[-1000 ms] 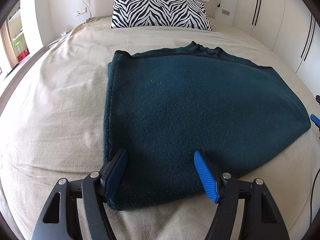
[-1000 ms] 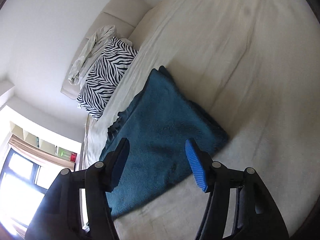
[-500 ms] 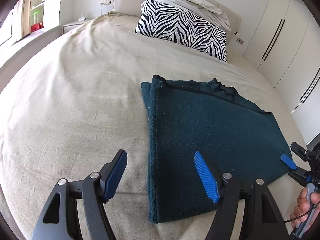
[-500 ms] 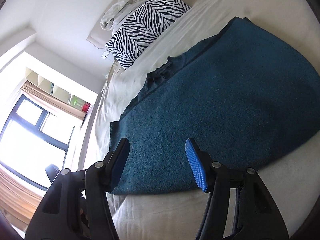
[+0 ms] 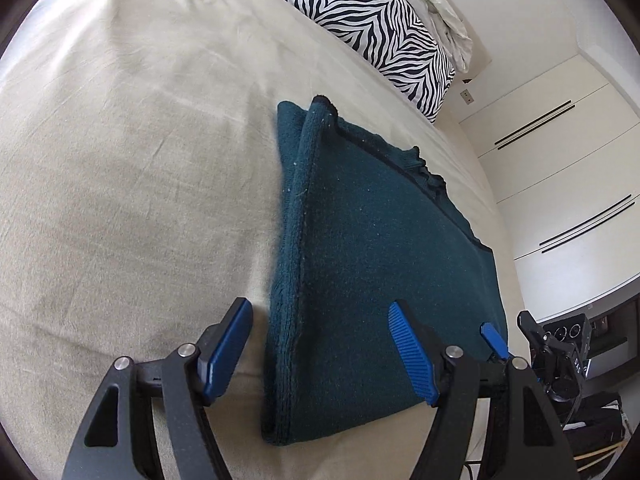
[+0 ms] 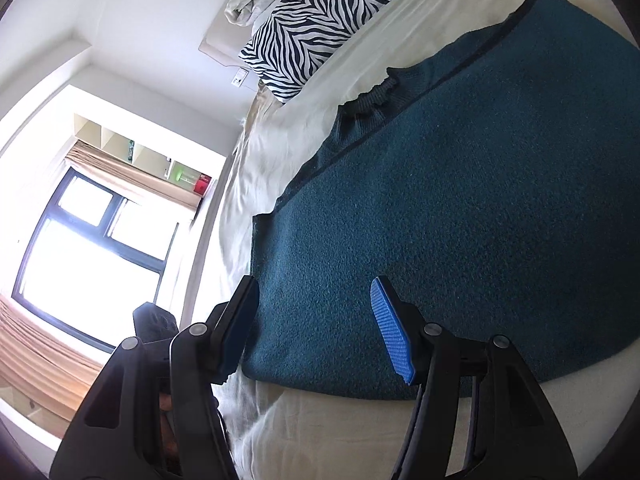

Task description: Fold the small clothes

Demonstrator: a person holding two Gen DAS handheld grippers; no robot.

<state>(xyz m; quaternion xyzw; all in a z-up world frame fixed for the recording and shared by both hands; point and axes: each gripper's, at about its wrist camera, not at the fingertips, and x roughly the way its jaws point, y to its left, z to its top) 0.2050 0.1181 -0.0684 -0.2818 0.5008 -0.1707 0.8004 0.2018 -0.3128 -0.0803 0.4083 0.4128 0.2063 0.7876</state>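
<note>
A dark teal knitted garment (image 5: pixel 380 264) lies folded flat on the beige bed sheet (image 5: pixel 120 160); it also shows in the right wrist view (image 6: pixel 460 220). My left gripper (image 5: pixel 320 354) is open and empty, low over the garment's near left corner, its jaws straddling the folded left edge. My right gripper (image 6: pixel 316 328) is open and empty, low over the garment's near edge at the other side. The right gripper's blue tip shows in the left wrist view (image 5: pixel 494 338) by the garment's right corner.
A zebra-print pillow (image 5: pixel 376 28) with crumpled pale bedding (image 5: pixel 436 4) on it lies at the headboard. White wardrobe doors (image 5: pixel 560 160) stand right of the bed. A bright window (image 6: pixel 88 248) with a curtain is on the left side.
Both grippers have dropped lower and closer to the garment's near edge. The left gripper has swung so that it straddles the folded left edge. The garment has not moved.
</note>
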